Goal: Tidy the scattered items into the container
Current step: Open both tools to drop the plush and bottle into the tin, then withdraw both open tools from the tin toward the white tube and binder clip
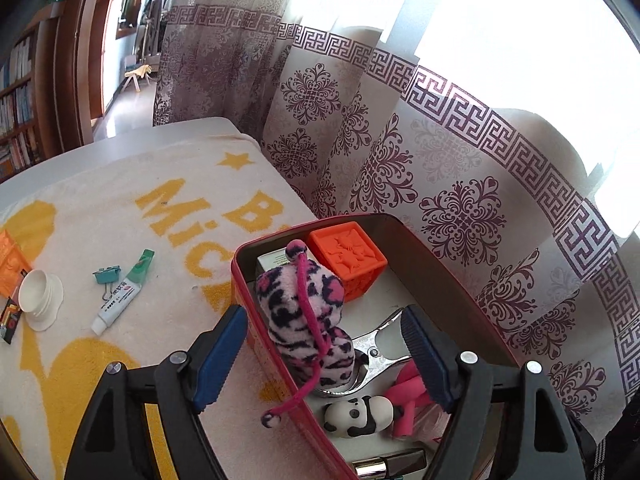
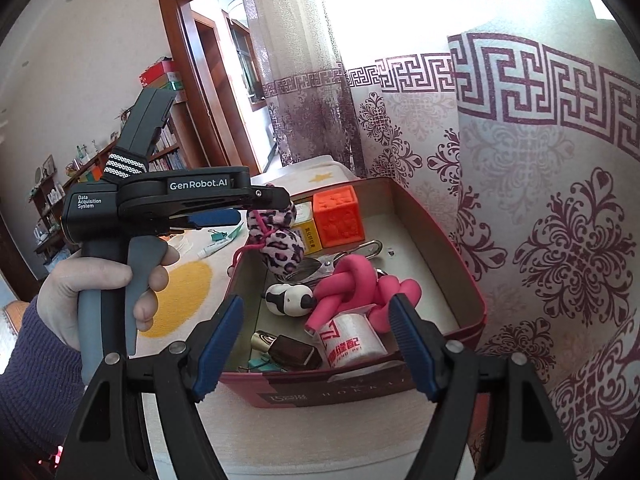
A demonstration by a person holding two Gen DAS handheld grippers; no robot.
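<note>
Plush toy (image 1: 308, 312) sits draped over the left rim of the red container (image 1: 460, 276), between the left gripper's (image 1: 320, 356) parted jaws, untouched. Right gripper (image 2: 316, 348) hovers near the container, jaws apart, empty.

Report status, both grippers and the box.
Left gripper open, plush toy dropping over box. Right gripper open, empty. Toothpaste, clip on towel.

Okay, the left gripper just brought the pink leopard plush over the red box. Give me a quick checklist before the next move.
1. Left gripper open: ok, fingers spread.
2. Plush toy fully inside red box: not ok, it straddles the near wall, cord outside.
3. Plush free of the fingers: cannot tell.
4. Right gripper empty and open: ok.
5. Items still on towel: not ok, toothpaste tube, binder clip, white cup remain.
</note>
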